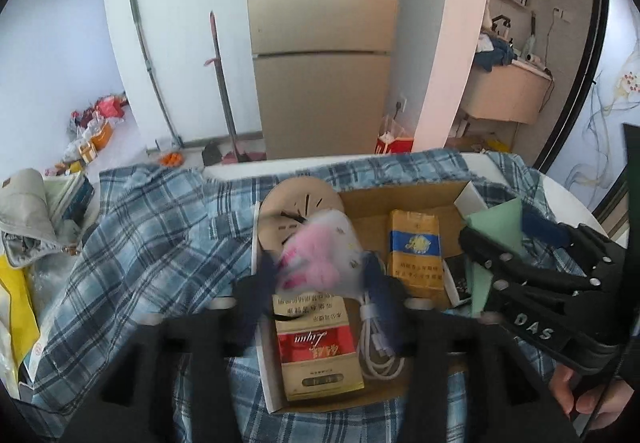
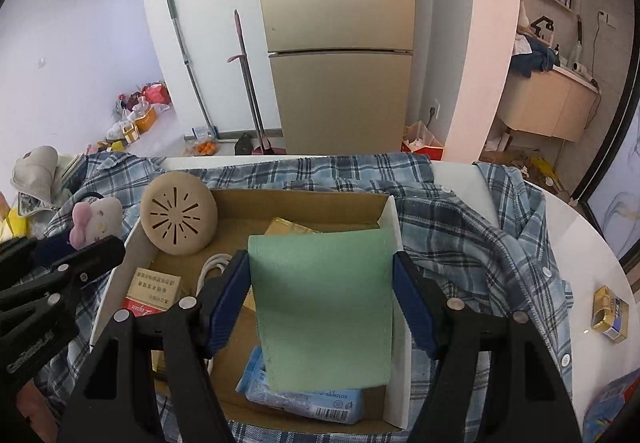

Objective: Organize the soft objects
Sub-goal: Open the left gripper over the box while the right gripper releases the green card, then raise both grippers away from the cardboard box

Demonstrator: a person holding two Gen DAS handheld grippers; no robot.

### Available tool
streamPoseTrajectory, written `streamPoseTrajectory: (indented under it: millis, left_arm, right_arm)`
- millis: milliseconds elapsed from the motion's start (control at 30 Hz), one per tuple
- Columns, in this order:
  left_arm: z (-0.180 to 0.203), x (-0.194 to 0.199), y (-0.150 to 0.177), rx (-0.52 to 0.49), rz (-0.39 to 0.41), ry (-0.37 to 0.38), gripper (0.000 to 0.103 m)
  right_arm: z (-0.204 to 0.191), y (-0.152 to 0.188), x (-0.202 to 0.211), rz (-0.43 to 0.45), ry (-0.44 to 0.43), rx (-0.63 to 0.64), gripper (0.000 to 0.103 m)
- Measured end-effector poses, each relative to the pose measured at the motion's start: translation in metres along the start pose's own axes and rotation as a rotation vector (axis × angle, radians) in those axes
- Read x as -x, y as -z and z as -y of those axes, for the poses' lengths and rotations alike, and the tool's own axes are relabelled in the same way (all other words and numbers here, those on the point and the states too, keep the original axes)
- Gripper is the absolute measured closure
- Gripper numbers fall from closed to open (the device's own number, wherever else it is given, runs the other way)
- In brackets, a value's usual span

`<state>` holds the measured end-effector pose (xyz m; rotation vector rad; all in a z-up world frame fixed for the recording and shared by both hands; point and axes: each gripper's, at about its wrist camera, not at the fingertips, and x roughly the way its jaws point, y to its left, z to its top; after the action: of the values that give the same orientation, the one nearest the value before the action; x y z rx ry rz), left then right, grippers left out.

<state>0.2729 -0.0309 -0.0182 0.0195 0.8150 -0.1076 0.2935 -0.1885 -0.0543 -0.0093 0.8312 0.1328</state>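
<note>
A pink and white plush toy [image 1: 316, 255] hangs, blurred, between the fingertips of my left gripper [image 1: 320, 283] above an open cardboard box [image 1: 400, 195]; a gap shows on the toy's right side, so the jaws stand open. In the right wrist view the same toy [image 2: 98, 221] sits by the left gripper's fingers [image 2: 80, 255]. My right gripper [image 2: 320, 283] has its blue pads against both edges of a flat green cloth [image 2: 320, 307], which hangs down into the box [image 2: 300, 203].
The box holds a round beige disc [image 2: 179, 218], cigarette cartons [image 1: 416, 251], a white cable [image 1: 376, 343] and a blue tissue pack [image 2: 304, 399]. A blue plaid shirt [image 2: 460, 235] lies under and around it on the white table [image 2: 580, 243]. A small yellow box [image 2: 610, 313] sits at right.
</note>
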Motion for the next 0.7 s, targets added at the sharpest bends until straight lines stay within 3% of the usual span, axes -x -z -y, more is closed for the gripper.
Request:
streamPoseTrajectory:
  millis: [33,67,133,600,700]
  left_arm:
    - [0.0,0.003,0.0,-0.002,0.022,-0.009,0.017]
    - [0.001,0.008,0.0,-0.005,0.044,-0.02,0.015]
    - [0.003,0.014,-0.001,-0.018,0.071,-0.029,0.015]
    - [-0.005,0.039,-0.006,0.008,0.17,0.011,0.015]
    - [-0.007,0.055,-0.006,0.013,0.267,0.005,0.015]
  right_arm:
    - [0.0,0.0,-0.001,-0.003,0.004,0.0,0.025]
    - [0.0,0.0,-0.001,-0.003,0.011,-0.001,0.017]
    - [0.0,0.0,0.0,0.008,0.023,0.0,0.011]
    - [0.001,-0.003,0.012,0.057,0.029,-0.006,0.008]
    - [0.0,-0.003,0.016,0.071,0.025,-0.007,0.008]
